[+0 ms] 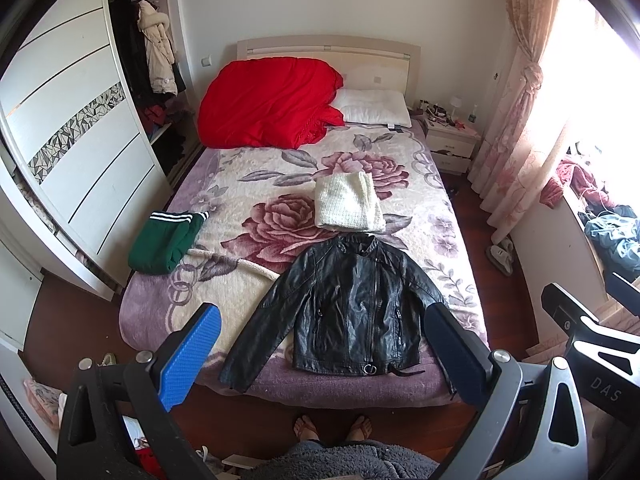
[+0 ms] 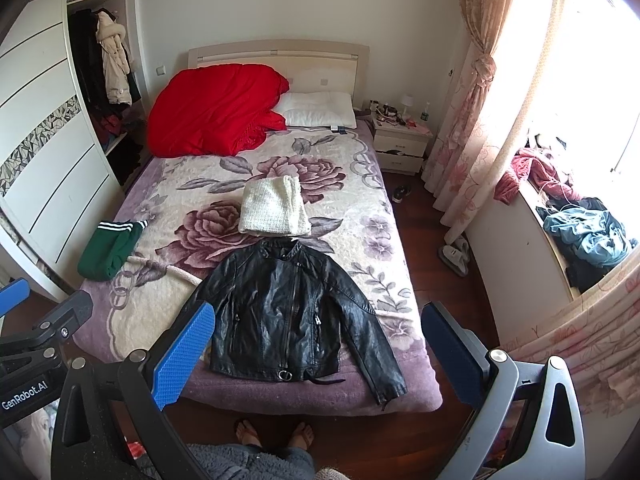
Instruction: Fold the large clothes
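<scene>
Black leather jacket [image 1: 352, 304] is laid out flat on its back at the foot of the bed [image 1: 224, 184], zipper side up, collar pointing toward the headboard, both sleeves spread out and down at an angle. Its hem sits right near the bed's foot edge, with a buckle and strap poking out at the bottom.

Just past the collar there's a folded white knit sweater [image 1: 348, 202], close enough that it looks like it's touching. Off to the left edge of the bed is a green garment with white stripes [image 1: 166, 240], well apart from the jacket. A big red quilt [image 1: 268, 102] is heaped up by the headboard next to a white pillow [image 1: 374, 106].

Left tool [image 1: 320, 356] hangs in the air above the foot of the bed, fingers wide apart, gripping nothing. Right tool [image 2: 316, 356] is the same deal: spread wide and empty. The person's sandaled feet [image 2: 276, 434] are on the wood floor right at the bed's end.
</scene>
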`<state>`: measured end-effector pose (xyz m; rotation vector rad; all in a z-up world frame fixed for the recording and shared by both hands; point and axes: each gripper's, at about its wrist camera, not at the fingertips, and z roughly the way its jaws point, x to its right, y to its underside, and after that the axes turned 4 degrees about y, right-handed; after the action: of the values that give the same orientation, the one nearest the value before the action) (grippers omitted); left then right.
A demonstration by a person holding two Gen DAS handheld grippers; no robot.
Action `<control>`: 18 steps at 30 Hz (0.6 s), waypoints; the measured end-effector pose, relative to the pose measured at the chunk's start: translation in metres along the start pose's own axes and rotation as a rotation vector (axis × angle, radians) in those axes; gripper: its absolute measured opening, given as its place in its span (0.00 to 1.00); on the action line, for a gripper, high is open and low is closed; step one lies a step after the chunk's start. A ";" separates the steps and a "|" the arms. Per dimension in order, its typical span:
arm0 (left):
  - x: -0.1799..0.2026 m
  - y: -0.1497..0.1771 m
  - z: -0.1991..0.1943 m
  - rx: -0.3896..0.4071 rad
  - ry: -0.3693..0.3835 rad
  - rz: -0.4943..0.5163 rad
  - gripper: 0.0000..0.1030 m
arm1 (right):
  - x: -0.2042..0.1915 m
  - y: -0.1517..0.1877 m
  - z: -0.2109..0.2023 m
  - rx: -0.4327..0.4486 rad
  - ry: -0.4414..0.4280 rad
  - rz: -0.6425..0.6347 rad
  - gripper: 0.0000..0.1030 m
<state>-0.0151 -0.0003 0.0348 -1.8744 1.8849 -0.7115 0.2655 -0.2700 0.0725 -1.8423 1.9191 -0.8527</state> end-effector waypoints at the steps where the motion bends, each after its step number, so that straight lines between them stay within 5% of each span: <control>1: 0.000 0.000 0.000 0.001 -0.001 0.000 1.00 | 0.000 -0.001 0.001 0.000 0.000 0.001 1.00; 18: -0.004 0.002 0.001 0.007 0.005 -0.004 1.00 | 0.000 0.000 -0.002 0.008 -0.003 0.003 1.00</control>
<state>-0.0161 0.0035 0.0322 -1.8740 1.8805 -0.7239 0.2640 -0.2694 0.0744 -1.8350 1.9134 -0.8556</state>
